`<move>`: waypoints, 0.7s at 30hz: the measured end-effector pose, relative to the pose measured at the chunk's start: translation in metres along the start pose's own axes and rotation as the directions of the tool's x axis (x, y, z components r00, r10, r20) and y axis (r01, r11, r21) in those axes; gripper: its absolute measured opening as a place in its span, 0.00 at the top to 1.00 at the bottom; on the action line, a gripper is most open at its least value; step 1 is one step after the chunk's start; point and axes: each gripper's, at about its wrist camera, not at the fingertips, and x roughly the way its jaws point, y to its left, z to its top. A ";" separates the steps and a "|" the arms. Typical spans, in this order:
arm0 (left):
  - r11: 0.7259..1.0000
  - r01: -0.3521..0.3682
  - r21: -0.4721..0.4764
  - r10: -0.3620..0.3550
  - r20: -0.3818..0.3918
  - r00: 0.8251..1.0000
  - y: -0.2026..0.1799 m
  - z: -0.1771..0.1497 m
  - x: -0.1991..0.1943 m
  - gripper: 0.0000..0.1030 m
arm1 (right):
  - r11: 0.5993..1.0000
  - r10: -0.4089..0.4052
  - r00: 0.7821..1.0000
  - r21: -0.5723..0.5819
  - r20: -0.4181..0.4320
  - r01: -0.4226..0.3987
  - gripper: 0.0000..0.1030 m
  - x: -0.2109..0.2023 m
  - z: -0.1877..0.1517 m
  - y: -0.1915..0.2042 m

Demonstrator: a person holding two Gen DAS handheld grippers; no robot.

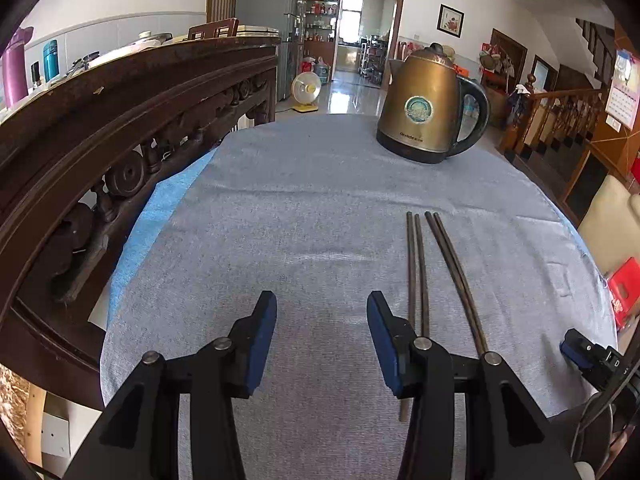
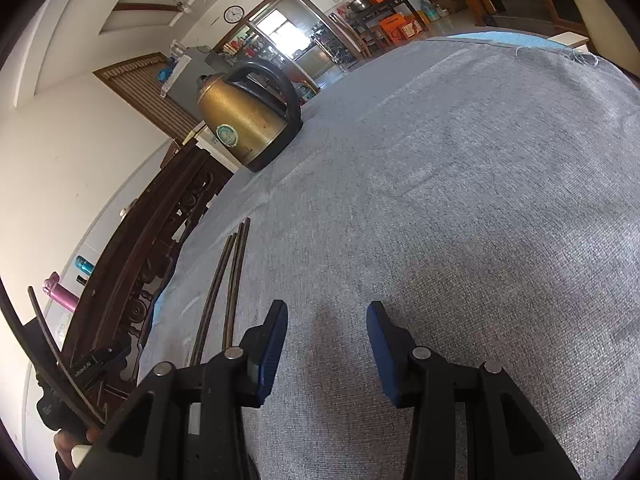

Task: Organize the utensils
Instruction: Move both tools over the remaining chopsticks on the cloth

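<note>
With chopsticks (image 1: 418, 268) already paired parallel on table (image 1: 300, 208) — both tongs, left (image 1: 322, 312) and right (image 2: 327, 322), spread, empty, hovering — kettle (image 1: 428, 112) well clear.

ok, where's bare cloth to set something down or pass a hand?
Free: the grey cloth between the carved wooden rail and the chopsticks, up to the kettle; in the right wrist view, the whole stretch right of the chopsticks. Crowded: only the strip where the chopsticks lie, beside the left gripper.
</note>
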 end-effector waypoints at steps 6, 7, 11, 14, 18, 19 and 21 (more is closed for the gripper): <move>0.998 0.015 0.066 -0.014 -0.025 1.000 0.002 0.022 0.015 0.54 | 0.998 0.031 0.994 -0.054 -0.105 -0.037 0.55 0.025 0.029 0.021; 0.997 0.020 0.081 -0.017 -0.032 0.999 0.000 0.025 0.019 0.53 | 0.995 0.029 0.992 -0.090 -0.124 -0.041 0.55 0.032 0.039 0.030; 0.991 0.064 0.114 -0.057 -0.066 0.996 -0.009 0.040 0.041 0.53 | 0.976 0.017 0.978 -0.211 -0.208 -0.062 0.55 0.064 0.069 0.064; 0.984 0.108 0.140 -0.095 -0.098 0.991 -0.022 0.048 0.059 0.53 | 0.962 0.010 0.962 -0.260 -0.273 -0.084 0.55 0.094 0.084 0.088; 0.974 0.154 0.166 -0.129 -0.150 0.980 -0.042 0.052 0.083 0.53 | 0.954 -0.020 0.938 -0.287 -0.346 -0.085 0.55 0.134 0.092 0.110; 0.972 0.160 0.174 -0.132 -0.162 0.978 -0.046 0.053 0.088 0.53 | 0.953 -0.031 0.935 -0.293 -0.354 -0.080 0.55 0.140 0.093 0.113; 0.968 0.168 0.184 -0.135 -0.181 0.974 -0.054 0.053 0.099 0.53 | 0.948 -0.062 0.930 -0.314 -0.362 -0.058 0.55 0.157 0.095 0.119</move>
